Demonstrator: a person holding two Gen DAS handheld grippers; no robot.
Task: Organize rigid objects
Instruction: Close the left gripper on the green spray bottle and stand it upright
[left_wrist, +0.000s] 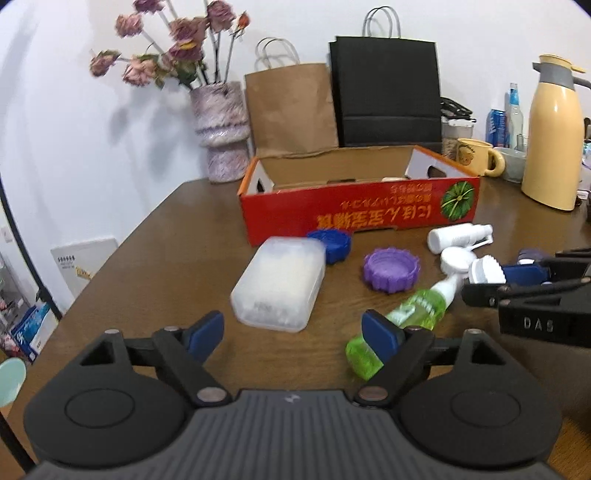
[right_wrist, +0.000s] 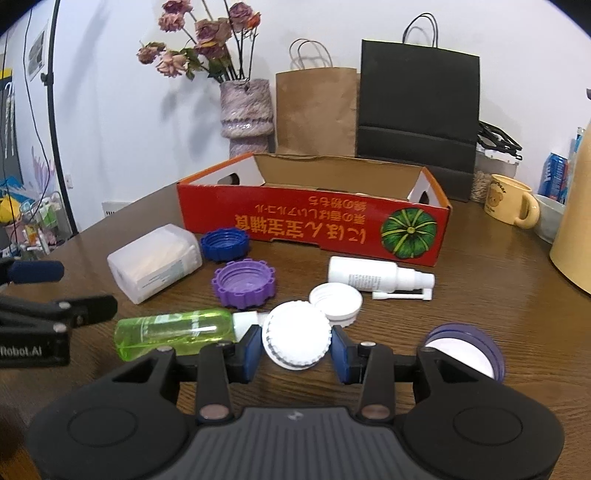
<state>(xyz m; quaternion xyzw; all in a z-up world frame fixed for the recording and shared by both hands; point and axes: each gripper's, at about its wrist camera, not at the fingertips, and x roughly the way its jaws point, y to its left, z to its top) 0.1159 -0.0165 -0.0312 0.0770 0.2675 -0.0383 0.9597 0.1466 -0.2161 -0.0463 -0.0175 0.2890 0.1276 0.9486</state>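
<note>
Holding a white cap (right_wrist: 296, 338) in my right gripper (right_wrist: 296, 345), left gripper (left_wrist: 293, 334) wide and empty (the red box (right_wrist: 314, 229) looks nearly bare, most pieces still outside).

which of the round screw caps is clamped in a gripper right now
The ribbed white plastic cap, pinched between the right gripper pads. The purple toothed cap, blue cap and other white cap lie free on the table.

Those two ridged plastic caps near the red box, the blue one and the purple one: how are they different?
The dark blue ridged cap sits closer to the red cardboard box, beside the frosted plastic case; the purple ridged cap lies nearer the green bottle. The purple cap looks wider, with chunkier lugs. Both lie open side up on the wooden table, untouched.
</note>
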